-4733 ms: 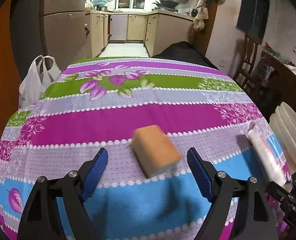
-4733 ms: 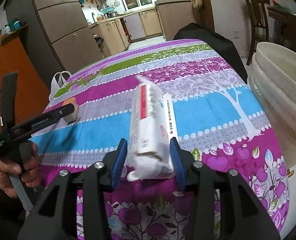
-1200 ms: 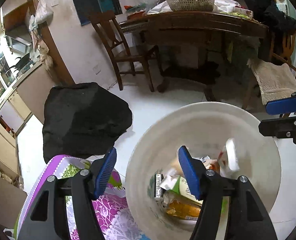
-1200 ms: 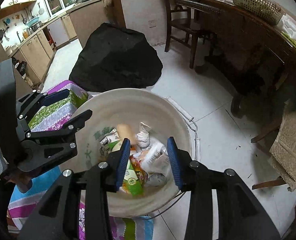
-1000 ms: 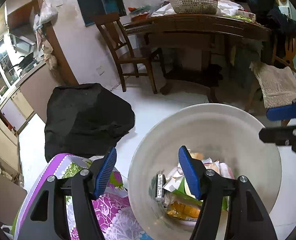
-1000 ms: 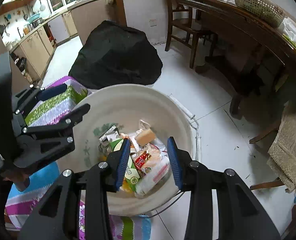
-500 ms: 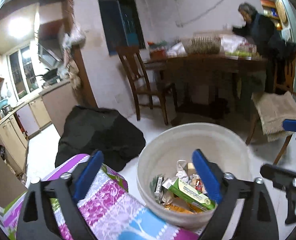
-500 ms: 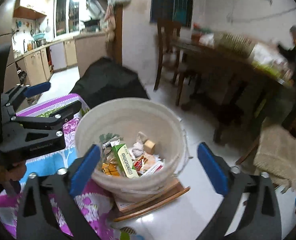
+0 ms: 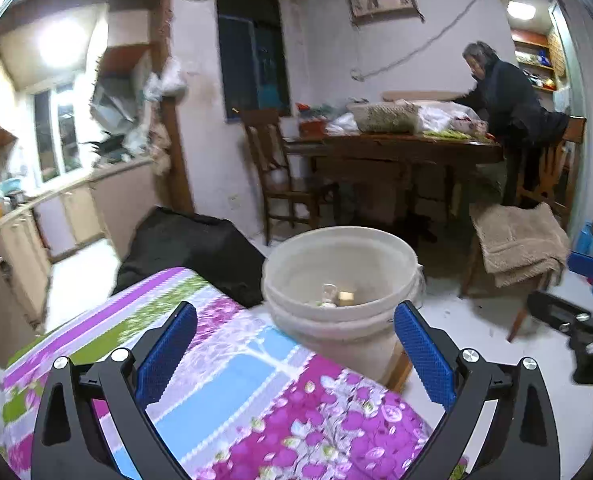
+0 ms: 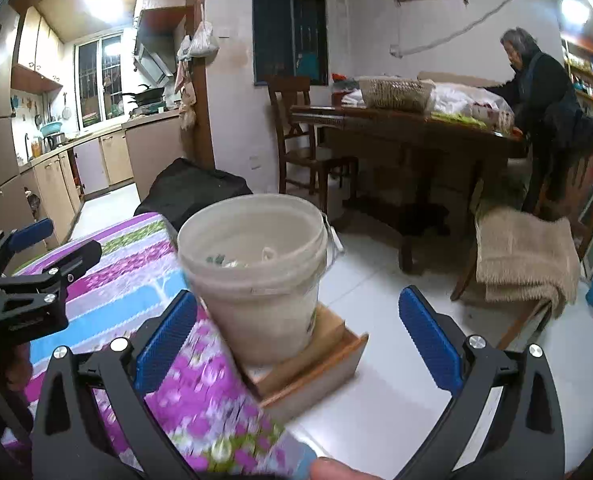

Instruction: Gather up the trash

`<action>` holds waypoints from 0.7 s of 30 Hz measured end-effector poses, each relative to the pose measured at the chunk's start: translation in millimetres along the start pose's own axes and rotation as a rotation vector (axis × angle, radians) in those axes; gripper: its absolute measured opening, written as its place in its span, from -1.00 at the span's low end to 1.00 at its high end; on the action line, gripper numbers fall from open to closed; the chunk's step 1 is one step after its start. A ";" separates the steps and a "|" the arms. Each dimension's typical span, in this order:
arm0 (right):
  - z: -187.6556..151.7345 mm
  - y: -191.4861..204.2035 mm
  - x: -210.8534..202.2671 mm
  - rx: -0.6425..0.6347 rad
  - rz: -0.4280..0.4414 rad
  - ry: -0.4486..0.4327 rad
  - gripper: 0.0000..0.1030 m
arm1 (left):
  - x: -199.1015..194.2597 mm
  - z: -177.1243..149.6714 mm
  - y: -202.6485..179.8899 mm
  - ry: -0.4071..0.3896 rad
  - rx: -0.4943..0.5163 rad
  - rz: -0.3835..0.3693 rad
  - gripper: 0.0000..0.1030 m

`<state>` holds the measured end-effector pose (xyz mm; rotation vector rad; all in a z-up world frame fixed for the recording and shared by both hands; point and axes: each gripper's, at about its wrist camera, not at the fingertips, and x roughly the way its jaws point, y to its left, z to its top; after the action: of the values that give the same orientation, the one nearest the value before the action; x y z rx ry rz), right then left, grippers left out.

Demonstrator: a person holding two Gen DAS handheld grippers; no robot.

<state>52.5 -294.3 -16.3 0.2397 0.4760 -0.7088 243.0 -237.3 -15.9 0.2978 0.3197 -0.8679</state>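
- Left tongs (image 9: 295, 353) and right tongs (image 10: 297, 338): jaws spread wide, just opened further, nothing between.
- Bucket (image 9: 338, 320) beside surface (image 9: 232, 380), trash inside.

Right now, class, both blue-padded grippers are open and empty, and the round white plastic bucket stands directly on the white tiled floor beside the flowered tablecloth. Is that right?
Not quite. The round white plastic bucket stands on a low wooden box, not directly on the floor, as the right wrist view shows. The left gripper and right gripper are indeed open and empty.
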 end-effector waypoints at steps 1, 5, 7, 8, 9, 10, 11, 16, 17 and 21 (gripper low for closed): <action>-2.1 -0.7 -5.2 0.008 -0.003 -0.005 0.89 | -9.0 -5.7 -1.1 -0.009 -0.004 0.006 0.90; -15.5 -1.0 -30.7 0.034 -0.032 -0.025 0.89 | -43.2 -27.7 -7.1 -0.025 -0.021 0.005 0.90; -21.9 1.1 -39.3 0.036 -0.036 -0.029 0.89 | -57.8 -36.1 -11.5 -0.028 -0.018 -0.015 0.90; -23.7 2.4 -40.0 0.036 -0.034 -0.028 0.89 | -63.9 -39.3 -13.7 -0.028 -0.014 -0.022 0.90; -26.6 4.1 -41.5 0.037 -0.029 -0.022 0.89 | -70.0 -42.9 -15.5 -0.030 -0.017 -0.025 0.90; -29.9 5.6 -41.7 0.037 -0.029 -0.017 0.89 | -74.1 -44.7 -17.1 -0.033 -0.027 -0.027 0.90; -33.6 7.1 -42.6 0.037 -0.032 -0.014 0.89 | -74.5 -44.9 -17.2 -0.033 -0.036 -0.023 0.90; -42.1 12.2 -45.4 0.024 -0.019 -0.002 0.89 | -85.6 -45.1 -18.1 -0.047 -0.053 0.004 0.90; -43.3 12.9 -46.7 0.020 -0.018 -0.004 0.89 | -87.4 -44.5 -19.8 -0.050 -0.045 0.008 0.90; -46.1 12.2 -44.5 0.028 0.000 0.012 0.89 | -83.7 -39.9 -22.5 -0.032 -0.044 0.004 0.90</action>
<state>15.9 -243.2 -33.5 0.2703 0.4777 -0.7145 168.7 -177.8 -22.4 0.2435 0.3078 -0.8597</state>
